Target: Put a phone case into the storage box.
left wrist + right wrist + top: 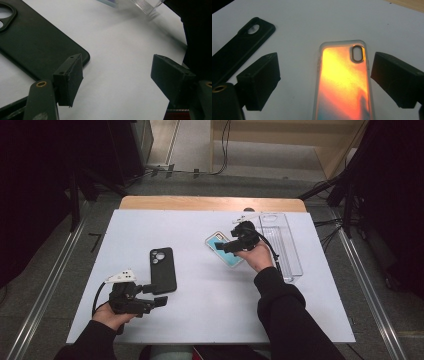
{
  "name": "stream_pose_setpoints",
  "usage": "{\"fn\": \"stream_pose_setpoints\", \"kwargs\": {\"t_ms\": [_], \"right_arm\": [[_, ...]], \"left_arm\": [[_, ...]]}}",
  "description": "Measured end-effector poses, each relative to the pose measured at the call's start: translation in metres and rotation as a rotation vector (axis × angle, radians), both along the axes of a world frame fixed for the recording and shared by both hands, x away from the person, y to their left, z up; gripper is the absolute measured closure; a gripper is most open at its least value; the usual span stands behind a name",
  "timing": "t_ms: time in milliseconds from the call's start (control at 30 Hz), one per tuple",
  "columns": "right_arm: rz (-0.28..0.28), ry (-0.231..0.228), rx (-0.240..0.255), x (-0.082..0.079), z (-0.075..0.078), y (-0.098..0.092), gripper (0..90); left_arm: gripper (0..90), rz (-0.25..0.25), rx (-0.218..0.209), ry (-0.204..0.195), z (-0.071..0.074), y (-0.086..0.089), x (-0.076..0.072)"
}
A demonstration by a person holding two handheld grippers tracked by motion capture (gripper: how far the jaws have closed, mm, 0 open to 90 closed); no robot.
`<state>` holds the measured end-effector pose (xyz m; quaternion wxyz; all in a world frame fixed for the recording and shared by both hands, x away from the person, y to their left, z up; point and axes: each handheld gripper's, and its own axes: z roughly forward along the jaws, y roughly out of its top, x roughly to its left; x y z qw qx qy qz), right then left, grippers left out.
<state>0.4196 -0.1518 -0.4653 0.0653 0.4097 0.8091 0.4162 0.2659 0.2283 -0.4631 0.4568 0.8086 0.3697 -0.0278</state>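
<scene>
Your left gripper [159,301] rests low on the white table [200,315], jaws spread wide, just beside a black phone case [162,270]. Your right gripper [220,246] hovers with jaws apart over an iridescent phone case [344,82]. A clear plastic tray [287,245] lies to its right. Grey floor and dark stands surround the table.

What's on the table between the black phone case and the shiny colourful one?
Nothing: in the high view only bare white table lies between the black case and the colourful case. The right gripper view shows the same.
</scene>
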Motion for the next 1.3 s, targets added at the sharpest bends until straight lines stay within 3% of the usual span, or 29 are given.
{"fn": "stream_pose_setpoints", "kwargs": {"t_ms": [167, 367, 967, 1300], "right_arm": [[-0.021, -0.001, -0.031, 0.006, -0.006, 0.000, 7.1], [-0.029, 0.020, -0.021, 0.010, -0.010, -0.001, 7.1], [-0.017, 0.074, -0.092, 0.013, -0.023, 0.005, 7.1], [-0.037, 0.096, -0.125, 0.011, -0.034, 0.006, 7.1]], "left_arm": [[25.8, 0.000, 0.000, 0.001, 0.000, 0.000, 0.000], [25.7, 0.000, 0.000, 0.001, 0.000, 0.000, 0.000], [25.8, 0.000, 0.000, 0.001, 0.000, 0.000, 0.000], [25.8, 0.002, -0.003, 0.002, 0.000, 0.001, 0.000]]}}
